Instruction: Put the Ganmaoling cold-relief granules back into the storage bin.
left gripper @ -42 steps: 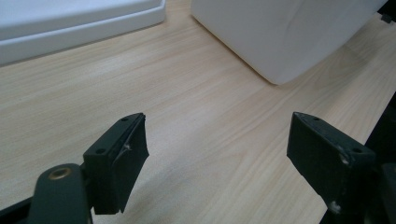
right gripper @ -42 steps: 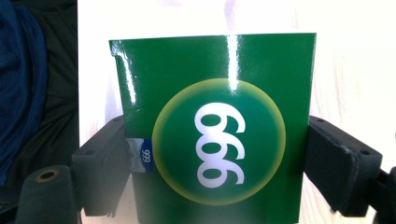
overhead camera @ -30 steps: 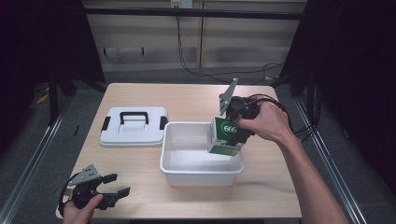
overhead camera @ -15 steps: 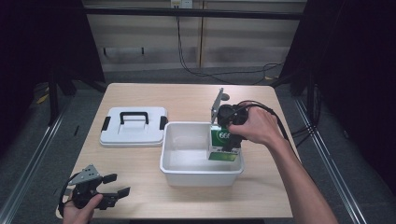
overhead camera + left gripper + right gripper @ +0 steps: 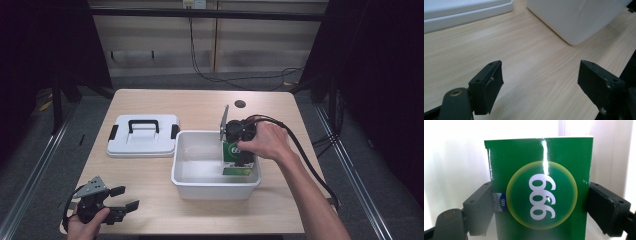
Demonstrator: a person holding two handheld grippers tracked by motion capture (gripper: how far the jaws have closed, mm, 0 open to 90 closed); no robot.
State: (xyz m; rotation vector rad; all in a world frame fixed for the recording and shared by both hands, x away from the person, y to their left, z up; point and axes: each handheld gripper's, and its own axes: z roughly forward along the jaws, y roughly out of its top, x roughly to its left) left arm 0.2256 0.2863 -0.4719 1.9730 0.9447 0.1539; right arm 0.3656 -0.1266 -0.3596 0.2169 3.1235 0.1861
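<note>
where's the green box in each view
High view: the green box sits right of centre, inside the white tub, held by the right hand-held gripper.
Left gripper view: not in it; the tub's outer wall is at top right.
Right gripper view: the box is at centre, clamped between the jaws.
Shared landmark: the white tub.

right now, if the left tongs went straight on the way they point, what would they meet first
Probably the white tub: the left tongs stand open over bare table, with the tub's rounded corner ahead, slightly right. The white lid lies off to the left. Depth is hard to judge.
</note>
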